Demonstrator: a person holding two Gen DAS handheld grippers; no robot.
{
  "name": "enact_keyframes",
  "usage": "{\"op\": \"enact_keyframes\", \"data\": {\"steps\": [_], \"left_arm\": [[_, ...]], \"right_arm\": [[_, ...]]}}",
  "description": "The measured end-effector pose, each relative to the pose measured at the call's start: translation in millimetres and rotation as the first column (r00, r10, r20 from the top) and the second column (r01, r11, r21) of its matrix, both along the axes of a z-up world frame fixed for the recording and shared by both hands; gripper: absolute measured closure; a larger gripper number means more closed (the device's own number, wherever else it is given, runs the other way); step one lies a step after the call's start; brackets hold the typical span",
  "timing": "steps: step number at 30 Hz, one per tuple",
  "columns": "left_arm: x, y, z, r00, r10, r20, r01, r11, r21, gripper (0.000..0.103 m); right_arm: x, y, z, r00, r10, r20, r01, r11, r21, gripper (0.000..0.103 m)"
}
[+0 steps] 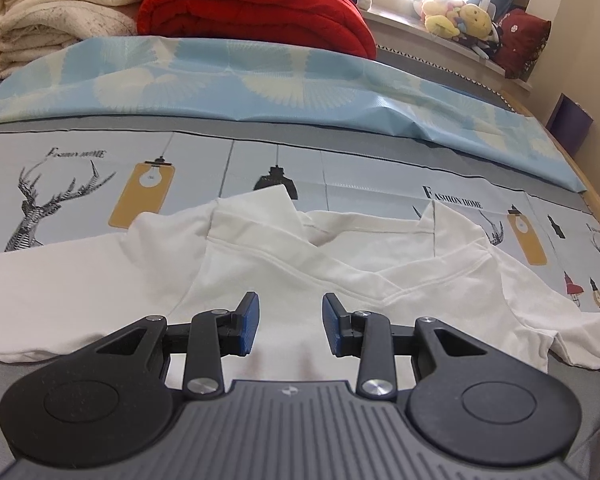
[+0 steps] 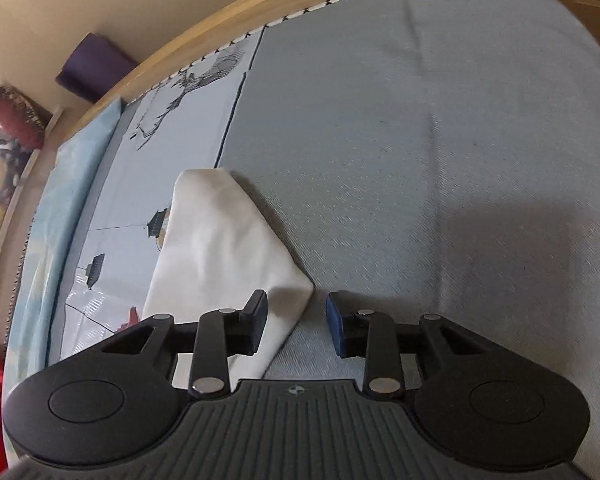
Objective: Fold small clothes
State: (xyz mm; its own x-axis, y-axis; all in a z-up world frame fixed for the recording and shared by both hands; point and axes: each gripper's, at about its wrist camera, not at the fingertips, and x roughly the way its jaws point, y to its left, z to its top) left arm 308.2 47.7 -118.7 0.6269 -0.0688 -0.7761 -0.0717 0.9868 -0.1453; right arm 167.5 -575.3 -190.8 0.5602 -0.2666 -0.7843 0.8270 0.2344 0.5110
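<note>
"Fashion home" printed twice on bed sheet [image 1: 360, 168]: beside stag, blurry, likely same; near lamp.

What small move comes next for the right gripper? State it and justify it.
Probably ease the right gripper slightly left and forward, then close. Its jaws stand open, and the white garment's corner lies just beside the left fingertip, not yet squarely between them.

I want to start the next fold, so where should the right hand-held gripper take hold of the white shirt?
Probably the pointed corner of the white T-shirt nearest the right hand-held gripper. It lies flat on the grey bedspread between the open jaws, so come in low from the bedspread side and pinch the edge.
</note>
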Motion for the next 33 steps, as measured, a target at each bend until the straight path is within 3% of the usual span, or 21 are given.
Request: {"op": "enact_keyframes", "data": {"steps": [4, 6, 7, 9, 10, 11, 13, 14, 15, 16, 17, 19, 22, 26, 33], "left_arm": [[1, -4, -2, 1.000, -0.013, -0.004, 0.013, 1.000, -0.004, 0.064], [1, -6, -3, 1.000, -0.012, -0.005, 0.012, 1.000, -0.002, 0.064], [2, -5, -3, 1.000, -0.010, -0.005, 0.010, 1.000, -0.003, 0.064], [2, -6, -3, 1.000, -0.008, -0.005, 0.008, 1.000, -0.004, 0.064], [3, -6, -3, 1.000, -0.008, -0.005, 0.008, 1.000, -0.004, 0.064], [3, -6, -3, 1.000, -0.007, -0.006, 0.007, 1.000, -0.005, 0.064], [5, -8, -4, 1.000, -0.006, -0.009, 0.006, 1.000, -0.011, 0.064], [5, -8, -4, 1.000, -0.006, -0.009, 0.006, 1.000, -0.013, 0.064], [5, -9, -4, 1.000, -0.007, -0.009, 0.007, 1.000, -0.015, 0.064], [5, -10, -4, 1.000, -0.009, -0.009, 0.009, 1.000, -0.016, 0.064], [5, -11, -5, 1.000, -0.013, -0.010, 0.013, 1.000, -0.017, 0.064], [6, -12, -5, 1.000, -0.015, -0.013, 0.015, 1.000, -0.018, 0.064], [6, -10, -5, 1.000, -0.011, -0.016, 0.011, 1.000, -0.022, 0.064], [6, -11, -6, 1.000, -0.014, -0.022, 0.014, 1.000, -0.022, 0.064], [7, -12, -9, 0.999, -0.019, -0.026, 0.019, 1.000, -0.024, 0.064]], "right_arm": [[11, -1, -7, 0.999, 0.033, 0.035, -0.032, 0.999, -0.032, 0.067], [17, 0, -5, 0.999, 0.033, 0.016, -0.031, 0.997, -0.075, 0.094], [24, 4, 1, 0.999, 0.052, -0.017, -0.054, 0.988, -0.148, 0.100], [40, 27, 25, 0.988, 0.154, -0.030, -0.155, 0.924, -0.349, 0.101], [46, 45, 40, 0.968, 0.251, 0.002, -0.225, 0.872, -0.435, 0.101], [52, 66, 57, 0.921, 0.387, 0.048, -0.311, 0.802, -0.510, 0.101], [63, 105, 76, 0.746, 0.661, 0.083, -0.500, 0.639, -0.584, 0.102], [70, 126, 76, 0.652, 0.756, 0.050, -0.595, 0.552, -0.584, 0.102], [77, 142, 69, 0.580, 0.815, 0.010, -0.681, 0.491, -0.543, 0.102], [82, 154, 57, 0.522, 0.853, -0.020, -0.751, 0.448, -0.484, 0.102], [85, 163, 45, 0.507, 0.860, -0.061, -0.782, 0.429, -0.451, 0.102], [89, 170, 29, 0.528, 0.838, -0.140, -0.802, 0.437, -0.409, 0.100], [91, 160, 26, 0.571, 0.810, -0.134, -0.786, 0.492, -0.375, 0.098], [90, 149, 29, 0.642, 0.760, -0.101, -0.730, 0.566, -0.384, 0.074], [91, 114, 23, 0.767, 0.631, -0.114, -0.624, 0.692, -0.364, 0.073]]}}
